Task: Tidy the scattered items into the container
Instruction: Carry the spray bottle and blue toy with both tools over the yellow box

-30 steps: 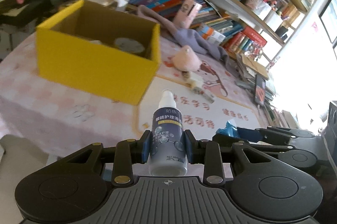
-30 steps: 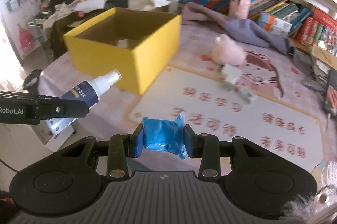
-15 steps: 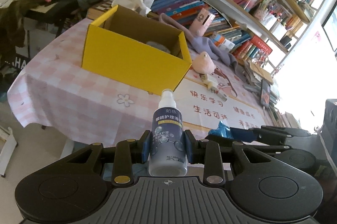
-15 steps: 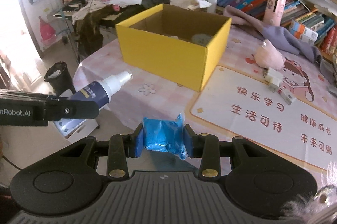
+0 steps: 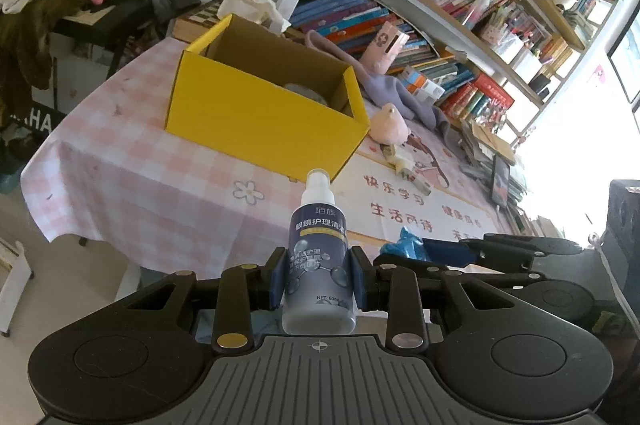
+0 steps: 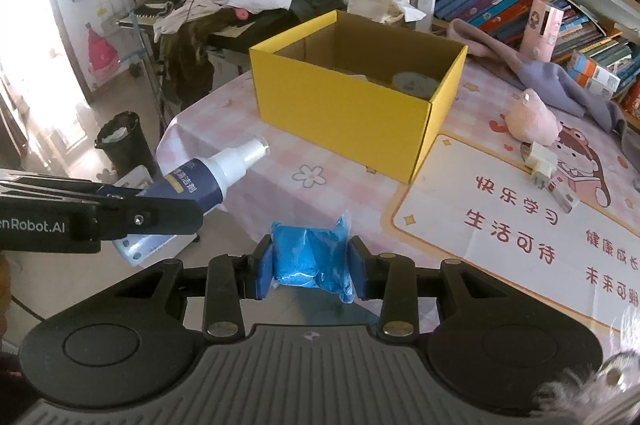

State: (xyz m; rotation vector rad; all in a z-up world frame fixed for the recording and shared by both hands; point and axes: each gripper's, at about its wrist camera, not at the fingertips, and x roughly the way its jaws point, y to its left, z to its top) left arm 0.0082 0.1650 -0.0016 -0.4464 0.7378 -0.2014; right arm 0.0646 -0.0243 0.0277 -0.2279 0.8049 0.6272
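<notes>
Bottle (image 5: 319, 257) of lens cleaner stood upright, clenched between the pads of the left hand-held gripper (image 5: 319, 283), while the right hand-held gripper (image 6: 311, 267) squeezed a crumpled blue packet (image 6: 310, 255). Both loads hung short of the near edge of the surface (image 6: 248, 185), well apart from the open yellow box (image 6: 352, 97), probably poised for a drop inside. A pink plush toy (image 6: 530, 119) and a white plug (image 6: 542, 165) lay beside the box, unsorted.

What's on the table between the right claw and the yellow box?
Only bare pink checked tablecloth with a printed flower lies between the right claw and the yellow box, in the right wrist view.
</notes>
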